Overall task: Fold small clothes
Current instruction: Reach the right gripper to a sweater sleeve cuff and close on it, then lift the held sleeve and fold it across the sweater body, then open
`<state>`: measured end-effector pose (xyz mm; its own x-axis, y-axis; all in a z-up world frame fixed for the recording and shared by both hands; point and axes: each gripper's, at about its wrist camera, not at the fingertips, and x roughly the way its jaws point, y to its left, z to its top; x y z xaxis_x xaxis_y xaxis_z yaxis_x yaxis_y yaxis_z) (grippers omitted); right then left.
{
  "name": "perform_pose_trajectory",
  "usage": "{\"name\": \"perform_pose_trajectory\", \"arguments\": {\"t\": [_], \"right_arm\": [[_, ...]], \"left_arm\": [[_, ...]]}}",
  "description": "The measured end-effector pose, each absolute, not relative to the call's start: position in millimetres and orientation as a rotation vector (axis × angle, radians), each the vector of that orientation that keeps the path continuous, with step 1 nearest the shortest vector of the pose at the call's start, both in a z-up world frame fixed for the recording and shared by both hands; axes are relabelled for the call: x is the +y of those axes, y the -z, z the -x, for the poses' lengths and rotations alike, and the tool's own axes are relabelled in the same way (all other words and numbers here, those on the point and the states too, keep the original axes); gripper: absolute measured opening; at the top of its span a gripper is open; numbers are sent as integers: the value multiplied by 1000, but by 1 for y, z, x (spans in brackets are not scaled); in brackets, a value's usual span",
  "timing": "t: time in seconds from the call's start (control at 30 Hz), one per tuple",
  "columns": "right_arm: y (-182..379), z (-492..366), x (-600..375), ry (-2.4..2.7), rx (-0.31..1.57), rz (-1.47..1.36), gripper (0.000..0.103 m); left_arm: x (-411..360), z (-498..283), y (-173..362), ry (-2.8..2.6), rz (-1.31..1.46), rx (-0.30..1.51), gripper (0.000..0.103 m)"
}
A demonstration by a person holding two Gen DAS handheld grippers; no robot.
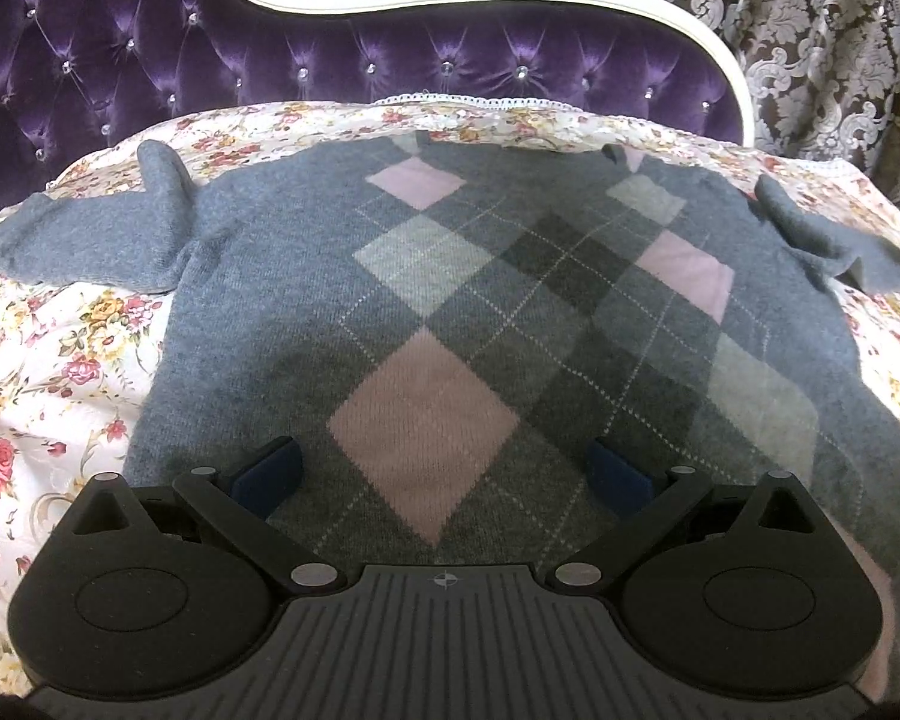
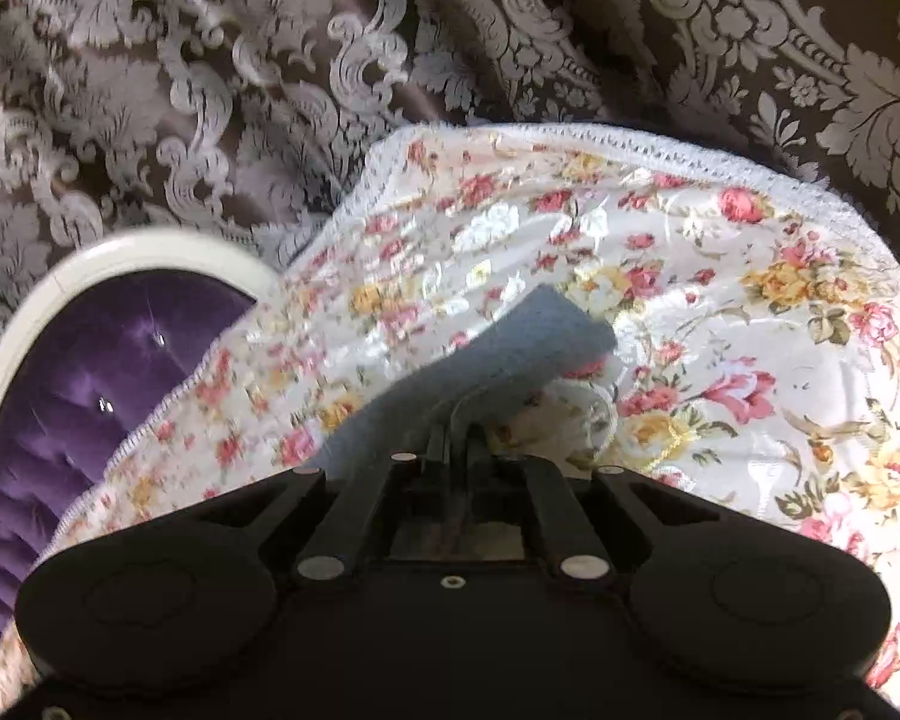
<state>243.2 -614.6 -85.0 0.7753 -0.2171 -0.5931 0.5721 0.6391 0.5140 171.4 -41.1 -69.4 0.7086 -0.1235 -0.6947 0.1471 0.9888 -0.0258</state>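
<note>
Sweater: the grey argyle sweater (image 1: 450,300) lies face up and spread flat on the floral bedspread (image 1: 60,360), collar toward the purple tufted headboard (image 1: 210,60), hem toward my left camera.
Left sleeve: I see the left sleeve (image 1: 90,234) out to the side, its cuff end bent back up toward the headboard. It is not yet folded over the body.
Left tongs: my left tongs (image 1: 444,474) hover low over the hem area with the two blue pads wide apart and nothing between them. The pink diamond sits in the gap.
Body: no fold shows anywhere on the torso; both side edges lie open.
Right sleeve: in the left view the right sleeve (image 1: 822,240) looks lifted and creased at the far edge. In the right view a grey strip of it (image 2: 480,360) rises off the bedspread.
Right tongs: my right tongs (image 2: 456,420) are drawn together on that sleeve strip, near the bedspread's lace-trimmed corner, with the damask curtain (image 2: 210,90) behind.
Progress: I judge this as the very start, with the first sleeve fold only being picked up.
Left to do: both sleeves in, then the body folded, I'd say.
</note>
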Motion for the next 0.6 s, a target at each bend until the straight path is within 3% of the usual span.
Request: {"name": "perform_pose_trajectory", "arguments": {"t": [0.33, 0.6], "right_arm": [[-10, -220, -605, 529, 439, -532, 11], [-75, -239, -523, 359, 390, -354, 11]], "left_arm": [[-42, -170, 69, 152, -29, 759, 103], [-41, -170, 68, 156, -22, 755, 103]]}}
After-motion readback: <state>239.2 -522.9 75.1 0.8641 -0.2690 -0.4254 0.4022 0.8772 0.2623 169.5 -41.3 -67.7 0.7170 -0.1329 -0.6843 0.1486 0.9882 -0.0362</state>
